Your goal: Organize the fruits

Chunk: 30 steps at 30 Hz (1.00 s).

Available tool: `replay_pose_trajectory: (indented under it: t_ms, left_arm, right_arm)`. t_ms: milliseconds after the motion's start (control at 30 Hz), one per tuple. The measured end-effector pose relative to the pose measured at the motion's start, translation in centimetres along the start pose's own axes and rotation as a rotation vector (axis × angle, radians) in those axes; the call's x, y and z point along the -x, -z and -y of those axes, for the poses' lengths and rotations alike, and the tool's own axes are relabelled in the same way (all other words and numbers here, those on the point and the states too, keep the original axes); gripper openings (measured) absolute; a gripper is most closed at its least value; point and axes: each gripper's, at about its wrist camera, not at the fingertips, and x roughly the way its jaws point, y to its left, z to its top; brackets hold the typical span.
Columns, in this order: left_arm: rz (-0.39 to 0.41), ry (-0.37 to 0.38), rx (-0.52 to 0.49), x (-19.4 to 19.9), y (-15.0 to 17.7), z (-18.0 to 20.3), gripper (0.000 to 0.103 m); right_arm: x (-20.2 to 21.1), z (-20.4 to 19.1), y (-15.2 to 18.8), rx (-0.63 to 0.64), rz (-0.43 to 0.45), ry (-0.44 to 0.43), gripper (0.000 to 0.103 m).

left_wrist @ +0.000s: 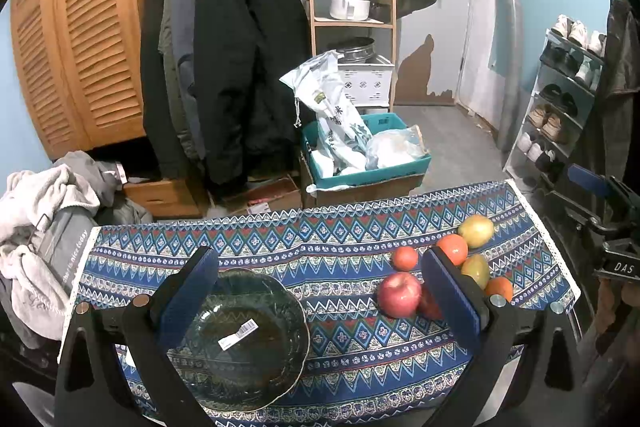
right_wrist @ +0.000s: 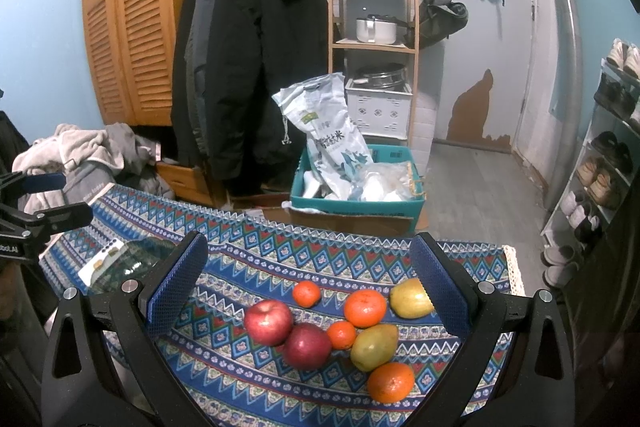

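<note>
Two red apples [right_wrist: 268, 321], oranges [right_wrist: 365, 307] and yellow-green pears [right_wrist: 374, 346] lie together on the cloth [right_wrist: 256, 263]; both the left gripper [left_wrist: 320, 291] and the right gripper [right_wrist: 308, 287] are wide open, holding nothing.

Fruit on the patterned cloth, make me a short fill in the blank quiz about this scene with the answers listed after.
1. The glass plate holds ____ fruit.
2. The number of red apples on the cloth is ____.
3. The right gripper hangs over the fruit with its jaws ____.
4. The white sticker sits on the ____.

Missing words: no; two; open; plate
</note>
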Motion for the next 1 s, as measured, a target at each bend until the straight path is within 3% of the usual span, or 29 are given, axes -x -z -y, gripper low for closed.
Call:
replay_pose_trajectory:
  t_ms: [667,1000]
  left_arm:
    - [-0.009,0.015,-0.029,-0.6,-0.1,0.7,0.103]
    - [-0.058,0.044,-0.066,-3.5,1.0,2.3,0.103]
  right_arm:
    - [0.3,0.9,0.3,-0.014,-0.013,0.019,0.099]
    - [-1.1,2.3,1.8,-0.025,-0.083,0.057,0.099]
